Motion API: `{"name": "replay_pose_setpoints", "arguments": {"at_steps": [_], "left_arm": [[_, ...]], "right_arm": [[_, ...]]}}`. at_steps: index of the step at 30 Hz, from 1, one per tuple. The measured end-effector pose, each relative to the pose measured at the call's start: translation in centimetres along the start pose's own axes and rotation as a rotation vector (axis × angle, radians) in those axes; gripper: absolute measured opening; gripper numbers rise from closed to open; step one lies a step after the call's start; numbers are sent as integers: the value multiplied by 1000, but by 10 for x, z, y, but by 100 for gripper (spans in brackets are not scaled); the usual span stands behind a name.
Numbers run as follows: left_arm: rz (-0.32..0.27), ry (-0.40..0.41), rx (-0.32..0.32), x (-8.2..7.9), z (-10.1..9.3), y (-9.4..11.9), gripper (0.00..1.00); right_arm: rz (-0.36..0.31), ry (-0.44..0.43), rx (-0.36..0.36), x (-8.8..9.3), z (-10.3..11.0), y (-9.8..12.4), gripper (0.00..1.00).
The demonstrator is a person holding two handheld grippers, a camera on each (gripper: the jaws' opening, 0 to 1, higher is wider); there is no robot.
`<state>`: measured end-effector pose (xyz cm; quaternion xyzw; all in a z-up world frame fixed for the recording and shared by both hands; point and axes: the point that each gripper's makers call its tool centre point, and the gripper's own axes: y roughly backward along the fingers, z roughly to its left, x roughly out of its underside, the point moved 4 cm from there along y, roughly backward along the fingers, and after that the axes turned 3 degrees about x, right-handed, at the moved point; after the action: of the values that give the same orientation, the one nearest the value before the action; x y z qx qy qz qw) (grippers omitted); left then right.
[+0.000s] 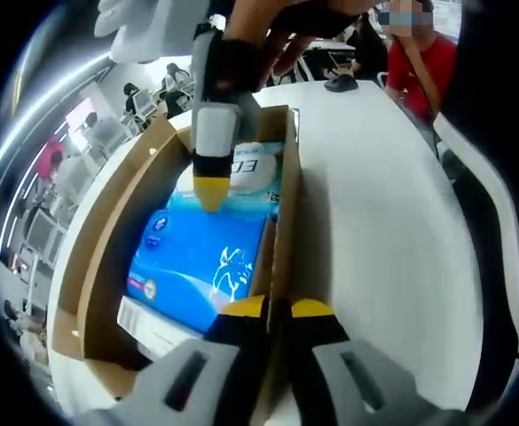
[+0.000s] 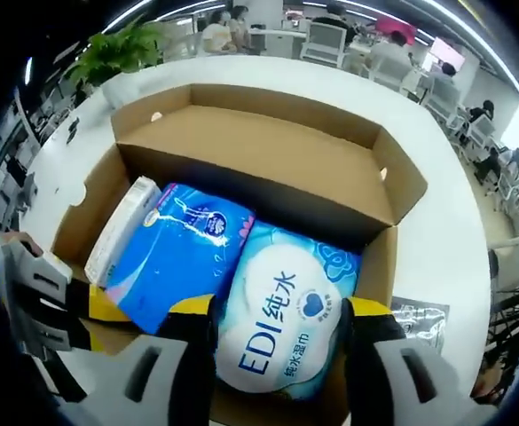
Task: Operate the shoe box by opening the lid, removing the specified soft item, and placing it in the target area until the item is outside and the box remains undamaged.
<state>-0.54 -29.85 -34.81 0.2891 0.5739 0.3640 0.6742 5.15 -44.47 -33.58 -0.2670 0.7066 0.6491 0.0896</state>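
Right tongs (image 2: 277, 312) astride wipes pack (image 2: 281, 319) in box (image 2: 259, 146)

One open brown cardboard shoe box (image 2: 268, 151) sits on one white round table (image 1: 374, 213). Three soft packs lie inside it — one dark-blue plastic pack (image 2: 184, 253), one light-blue and white wet-wipe pack printed "EDI" (image 2: 286, 324), and one narrow white pack (image 2: 121, 229) against the box wall. Two yellow-tipped grey grippers show — the left gripper (image 1: 279, 311) and the right gripper (image 2: 277, 311). One crinkled clear wrapper (image 2: 419, 321) lies on the table beside the box, and one green leafy plant (image 2: 117, 51) stands beyond it.
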Motion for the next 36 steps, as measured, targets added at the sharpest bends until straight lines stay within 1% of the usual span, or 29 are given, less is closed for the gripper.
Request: {"name": "replay_pose_setpoints", "arguments": {"at_steps": [1, 6, 7, 14, 19, 22, 27, 32, 34, 36], "left_arm": [[0, 0, 2, 0, 0, 0, 7], [-4, -1, 0, -1, -2, 0, 6], [-1, -4, 2, -1, -3, 0, 6], [-3, 1, 0, -3, -3, 3, 6], [-1, -2, 0, -2, -1, 2, 6], [-1, -4, 1, 0, 1, -1, 6], [0, -8, 4, 0, 0, -2, 6], [0, -18, 7, -1, -1, -1, 6], [2, -20, 8, -1, -1, -1, 6], [4, -22, 10, -1, -1, -2, 6]], "right_arm": [[0, -2, 3, -2, 1, -4, 57], [10, 35, 18, 0, 3, -6, 56], [14, 36, 22, -1, 0, -9, 56], [-4, 41, 30, 1, 1, -6, 56], [5, 25, 34, -1, 3, -5, 56], [-1, 23, 28, -2, 5, -4, 56], [-6, 15, 23, -3, 6, -4, 56], [-3, 10, 32, -4, 8, -2, 56], [-14, -17, 22, -7, 11, -5, 55], [-24, -34, -6, -10, 15, -4, 55]]}}
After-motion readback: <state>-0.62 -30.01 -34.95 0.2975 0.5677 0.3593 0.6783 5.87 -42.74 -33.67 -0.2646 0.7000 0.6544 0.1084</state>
